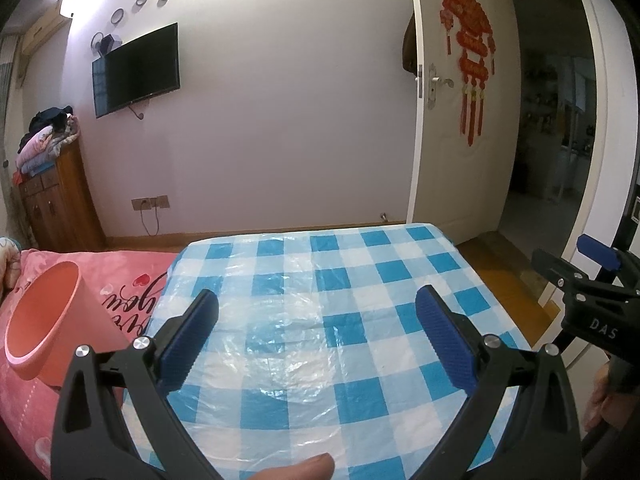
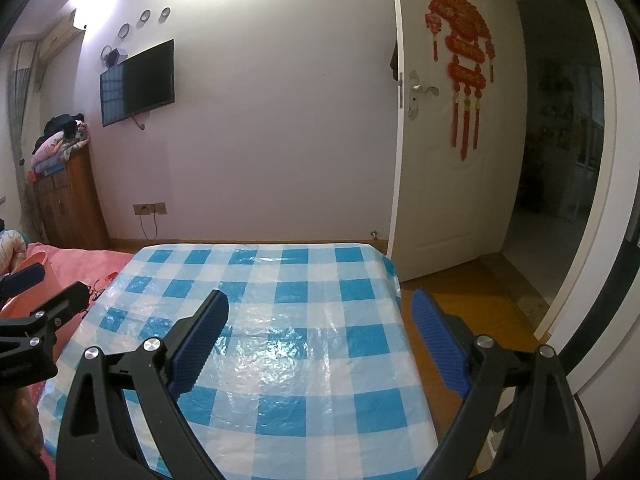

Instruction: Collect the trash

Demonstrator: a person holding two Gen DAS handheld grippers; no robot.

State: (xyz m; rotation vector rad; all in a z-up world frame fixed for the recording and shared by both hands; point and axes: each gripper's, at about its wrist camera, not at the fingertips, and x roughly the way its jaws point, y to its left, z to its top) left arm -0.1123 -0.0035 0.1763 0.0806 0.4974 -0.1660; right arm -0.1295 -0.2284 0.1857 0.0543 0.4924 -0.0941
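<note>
Left wrist view: table (image 1: 360,264) under a blue-and-white checked plastic cloth fills the middle, its top bare of anything loose. Pink bedspread (image 1: 24,400) butts against the table's left side. White door (image 1: 452,160) stands open at right with a red knotted hanging (image 1: 470,44) on it, dark room beyond. Flat TV (image 1: 136,68) on the far wall, wooden cabinet (image 1: 60,200) in the left corner with folded bedding stacked on top. Pink bin (image 1: 44,320) sits tilted on the bedspread, mouth facing the camera, just left of the table edge; inside looks empty, though the bottom isn't fully visible. Left gripper (image 1: 316,328) hovers over the cloth, jaws spread wide, nothing between the blue pads. A fingertip (image 1: 308,466) shows at the bottom edge. Right gripper (image 2: 320,336) likewise wide open and empty, over the table's right part, its right pad out past the edge above wood floor (image 2: 472,300).
</note>
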